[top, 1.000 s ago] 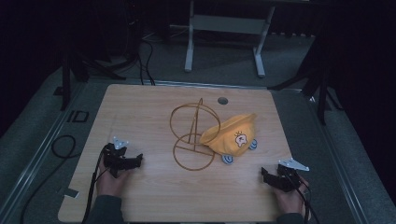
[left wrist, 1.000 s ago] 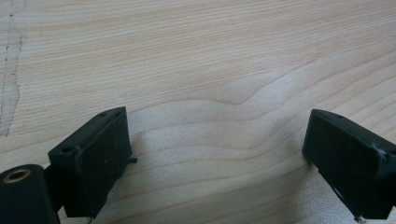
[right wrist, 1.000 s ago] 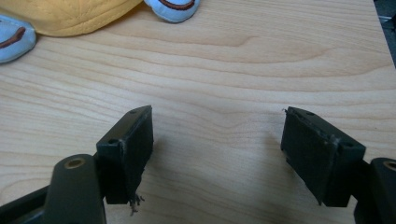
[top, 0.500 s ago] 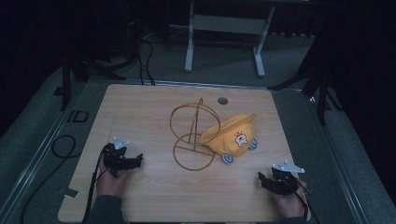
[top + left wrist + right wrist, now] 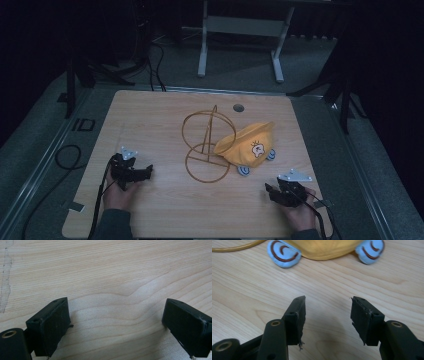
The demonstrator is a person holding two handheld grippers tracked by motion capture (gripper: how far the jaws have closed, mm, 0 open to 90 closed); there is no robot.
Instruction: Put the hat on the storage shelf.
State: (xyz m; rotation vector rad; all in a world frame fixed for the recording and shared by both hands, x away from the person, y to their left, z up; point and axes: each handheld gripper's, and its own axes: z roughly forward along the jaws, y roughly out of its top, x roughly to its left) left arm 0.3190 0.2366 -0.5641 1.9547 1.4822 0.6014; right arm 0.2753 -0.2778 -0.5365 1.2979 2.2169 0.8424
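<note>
A yellow cap (image 5: 247, 145) with a small cartoon face and two blue ear flaps (image 5: 284, 256) leans on a gold wire stand (image 5: 207, 147) in the middle of the wooden table (image 5: 165, 115). My left gripper (image 5: 142, 173) rests at the near left, held in a hand, its jaws wide apart over bare wood (image 5: 112, 290). My right gripper (image 5: 272, 189) lies at the near right, open, with nothing between its fingers (image 5: 295, 315). It points toward the cap's lower edge (image 5: 324, 250), a short way off.
A round dark hole (image 5: 238, 107) sits near the table's far edge. Cables (image 5: 65, 155) trail on the grey floor to the left. A white frame's legs (image 5: 240, 40) stand behind the table. Dark stands flank both sides.
The right gripper has slid left and nearer along the table's front, toward the cap's near side. The left gripper has stayed put.
</note>
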